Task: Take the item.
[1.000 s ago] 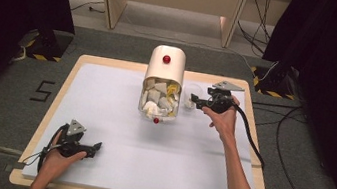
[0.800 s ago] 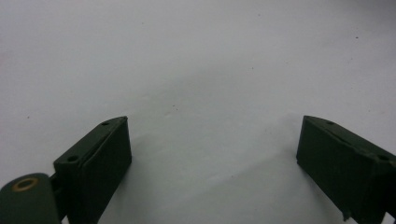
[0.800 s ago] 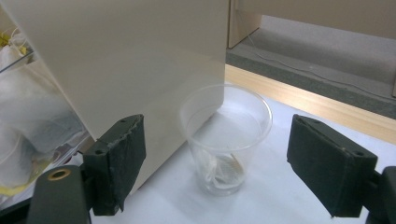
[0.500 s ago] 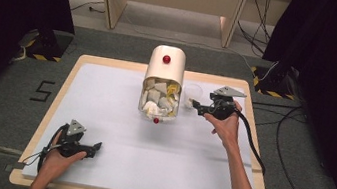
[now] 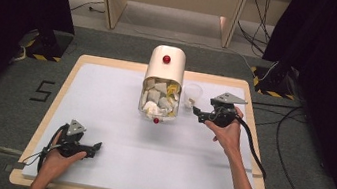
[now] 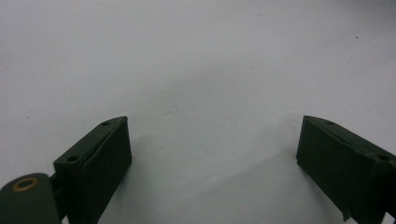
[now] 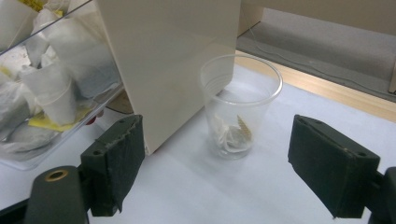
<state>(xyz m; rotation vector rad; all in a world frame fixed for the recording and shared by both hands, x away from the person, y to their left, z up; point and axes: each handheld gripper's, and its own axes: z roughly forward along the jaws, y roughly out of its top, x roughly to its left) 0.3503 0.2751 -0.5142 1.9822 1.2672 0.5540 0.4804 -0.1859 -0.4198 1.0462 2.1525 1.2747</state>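
Right hand-held gripper point(image 5: 197, 113) sits right of centre in the high view, jaws apart, pointing at a clear plastic cup point(image 5: 192, 95) that stands just beside the cream bin point(image 5: 165, 69) of crumpled paper. At lower left, the left hand-held gripper point(image 5: 93, 146) rests on the white surface point(image 5: 110, 166).

Left gripper view: both jaws wide apart, nothing between them.

Right gripper view: the cup point(image 7: 240, 107) stands upright at centre frame, scraps at its bottom. It looks light, thin-walled and easily crushed; I would squeeze gently across the mid wall.
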